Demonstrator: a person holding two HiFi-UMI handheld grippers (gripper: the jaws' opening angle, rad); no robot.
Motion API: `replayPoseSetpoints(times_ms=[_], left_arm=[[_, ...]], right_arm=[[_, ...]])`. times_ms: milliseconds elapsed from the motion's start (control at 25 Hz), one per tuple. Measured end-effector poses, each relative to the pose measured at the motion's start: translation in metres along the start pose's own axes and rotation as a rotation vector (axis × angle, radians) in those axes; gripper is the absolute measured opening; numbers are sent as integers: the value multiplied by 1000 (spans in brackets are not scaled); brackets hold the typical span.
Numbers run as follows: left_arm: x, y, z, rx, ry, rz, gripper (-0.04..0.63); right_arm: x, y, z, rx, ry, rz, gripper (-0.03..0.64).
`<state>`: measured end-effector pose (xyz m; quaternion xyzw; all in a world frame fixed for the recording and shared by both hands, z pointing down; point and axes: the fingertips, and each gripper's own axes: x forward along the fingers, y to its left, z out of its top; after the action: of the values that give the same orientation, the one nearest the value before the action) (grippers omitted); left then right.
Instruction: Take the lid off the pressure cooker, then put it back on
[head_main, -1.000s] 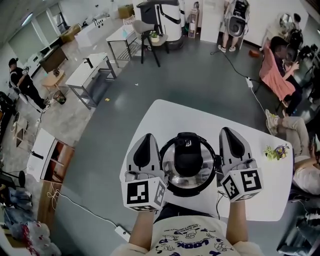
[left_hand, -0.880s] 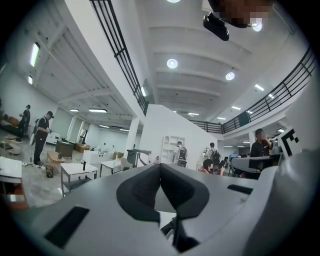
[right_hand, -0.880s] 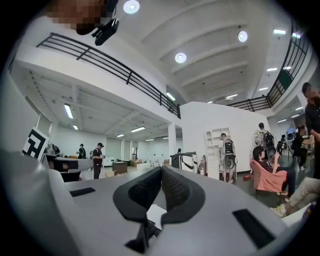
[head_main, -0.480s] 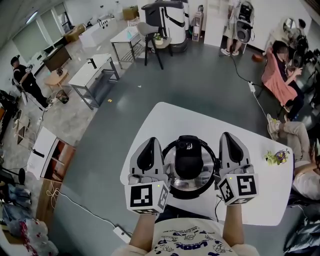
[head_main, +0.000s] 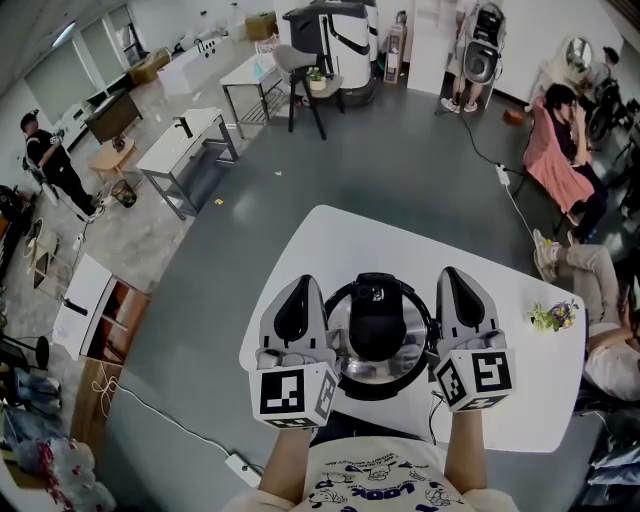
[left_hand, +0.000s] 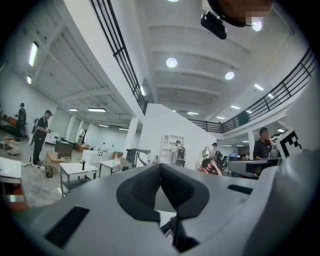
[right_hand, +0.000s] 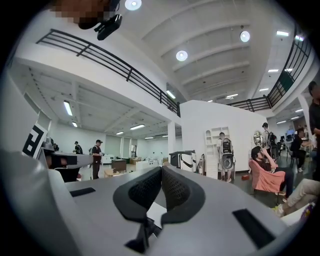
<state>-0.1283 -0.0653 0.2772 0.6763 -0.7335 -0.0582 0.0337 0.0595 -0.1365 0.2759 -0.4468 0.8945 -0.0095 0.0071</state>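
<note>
The left gripper (head_main: 298, 288) and right gripper (head_main: 454, 280) are held flanking the lidded pressure cooker (head_main: 378, 345) on the tabletop (head_main: 335, 235), fingers clenched on nothing.

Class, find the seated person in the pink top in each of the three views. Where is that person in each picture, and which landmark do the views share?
Head view: the seated person in the pink top is at the upper right, near the edge.
Left gripper view: small, right of centre.
Right gripper view: at the right side, below mid-height.
Shared landmark: the standing person with a backpack.
</note>
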Motion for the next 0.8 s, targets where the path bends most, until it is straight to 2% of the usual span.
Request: replayPoseSetpoints(times_ms=[800], left_arm=[[4, -4, 9, -5, 7, -12, 14]], right_arm=[[5, -5, 6, 0, 30, -19, 12]])
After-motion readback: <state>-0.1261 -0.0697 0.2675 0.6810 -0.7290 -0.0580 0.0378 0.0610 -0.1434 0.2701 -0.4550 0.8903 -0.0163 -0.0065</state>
